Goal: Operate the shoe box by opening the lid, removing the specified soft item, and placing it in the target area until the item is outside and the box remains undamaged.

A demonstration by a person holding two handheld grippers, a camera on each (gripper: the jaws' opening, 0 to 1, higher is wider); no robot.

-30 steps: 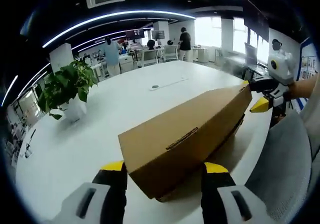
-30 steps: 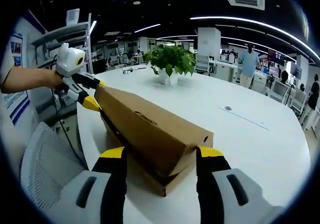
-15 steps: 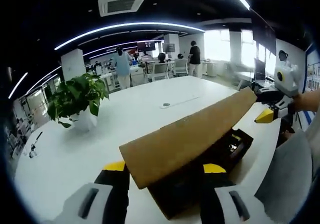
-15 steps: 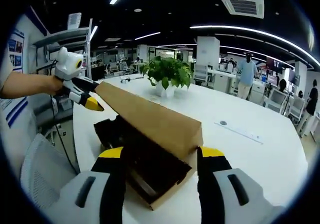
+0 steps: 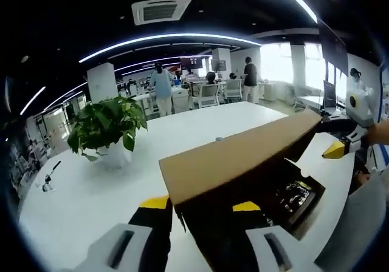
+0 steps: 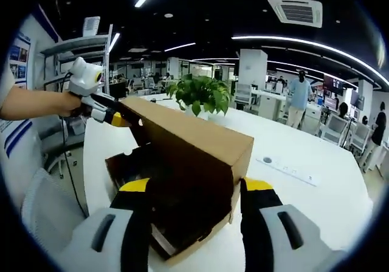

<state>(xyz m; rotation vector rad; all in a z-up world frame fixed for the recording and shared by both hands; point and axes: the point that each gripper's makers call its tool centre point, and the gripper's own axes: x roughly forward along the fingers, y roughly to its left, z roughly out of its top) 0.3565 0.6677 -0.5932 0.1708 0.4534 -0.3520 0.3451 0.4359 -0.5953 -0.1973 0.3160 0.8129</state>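
Lid (image 5: 237,163) raised, jaws at both ends

The left tool (image 5: 202,206) has its two yellow-tipped jaws spread apart, each at one end corner of the lid (image 5: 237,159). The right tool (image 6: 196,187) likewise straddles the opposite end, jaws apart, a bare forearm (image 6: 33,102) behind the other tool.

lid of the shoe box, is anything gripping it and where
The lid is raised, one claw at each end: the left claw at its far end corner, the right claw likewise. Whether either actually clamps it cannot be told.
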